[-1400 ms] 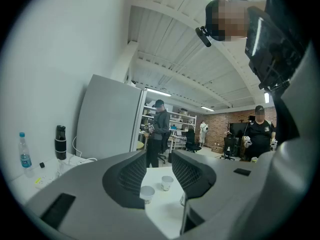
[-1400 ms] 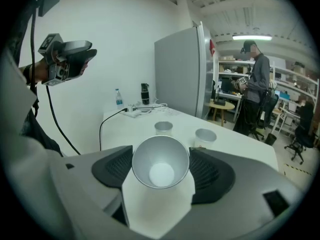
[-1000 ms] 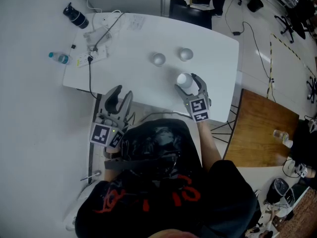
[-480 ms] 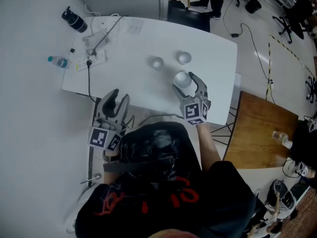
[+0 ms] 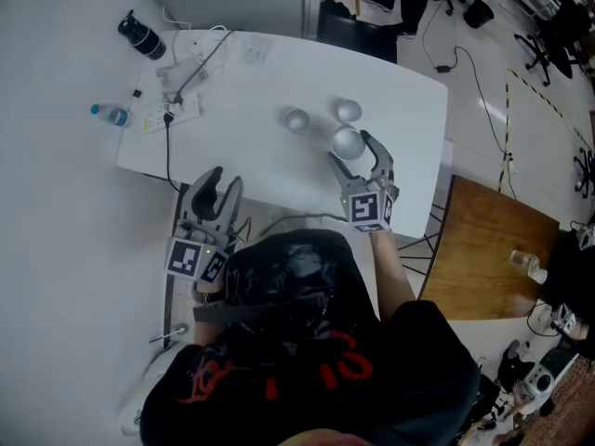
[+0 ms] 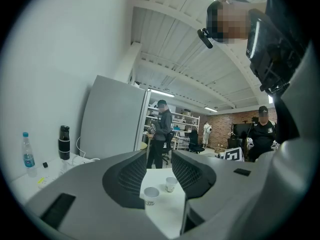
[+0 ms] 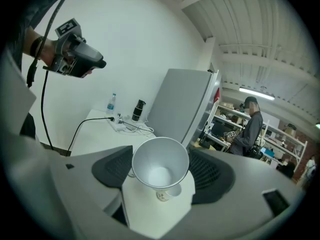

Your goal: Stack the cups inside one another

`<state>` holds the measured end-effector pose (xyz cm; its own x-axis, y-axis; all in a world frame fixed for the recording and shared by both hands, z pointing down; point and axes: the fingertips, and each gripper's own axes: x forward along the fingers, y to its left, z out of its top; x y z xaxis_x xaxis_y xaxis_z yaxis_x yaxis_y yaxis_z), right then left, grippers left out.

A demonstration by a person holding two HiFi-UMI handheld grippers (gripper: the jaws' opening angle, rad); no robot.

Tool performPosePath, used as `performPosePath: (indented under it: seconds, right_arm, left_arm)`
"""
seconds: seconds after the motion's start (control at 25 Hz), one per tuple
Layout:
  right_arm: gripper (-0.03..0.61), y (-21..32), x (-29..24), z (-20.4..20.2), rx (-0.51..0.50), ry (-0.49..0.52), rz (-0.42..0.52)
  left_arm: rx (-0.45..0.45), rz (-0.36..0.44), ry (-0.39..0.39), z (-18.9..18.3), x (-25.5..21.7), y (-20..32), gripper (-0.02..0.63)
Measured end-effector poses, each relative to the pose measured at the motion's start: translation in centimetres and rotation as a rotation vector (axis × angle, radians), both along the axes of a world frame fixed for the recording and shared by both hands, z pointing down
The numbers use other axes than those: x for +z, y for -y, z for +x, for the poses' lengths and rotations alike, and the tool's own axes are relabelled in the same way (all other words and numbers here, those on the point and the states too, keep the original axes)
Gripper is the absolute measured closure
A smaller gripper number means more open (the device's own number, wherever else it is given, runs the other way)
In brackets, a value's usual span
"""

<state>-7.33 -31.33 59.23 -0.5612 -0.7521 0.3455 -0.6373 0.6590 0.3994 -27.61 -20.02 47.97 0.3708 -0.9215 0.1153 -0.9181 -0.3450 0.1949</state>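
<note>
Raised and carried farther than a second ago, cup (image 5: pixel 346 141) gripped in right claw (image 5: pixel 354 152), just near of 2 standing cups (image 5: pixel 297 119), left claw (image 5: pixel 221 180) open, empty, at near-left edge of desk (image 5: pixel 251 156)

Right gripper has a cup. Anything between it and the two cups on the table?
Nothing visible. The held cup in the right gripper hangs just short of the left cup and right cup, only bare table between. The left gripper sits at the near edge, off that path.
</note>
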Motion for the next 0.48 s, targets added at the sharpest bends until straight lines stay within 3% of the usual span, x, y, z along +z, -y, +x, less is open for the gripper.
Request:
performPosePath:
  seconds: [0.24, 0.48]
  right_arm:
    - [0.212, 2.0, -0.7, 0.8, 0.044, 0.021, 0.008]
    - [0.211, 5.5, 0.7, 2.3, 0.134, 0.151, -0.051]
  left_arm:
    - [-0.016, -0.001, -0.002, -0.3, 0.0, 0.1, 0.451]
    - [-0.037, -0.003, -0.006, -0.7, -0.1, 0.2, 0.451]
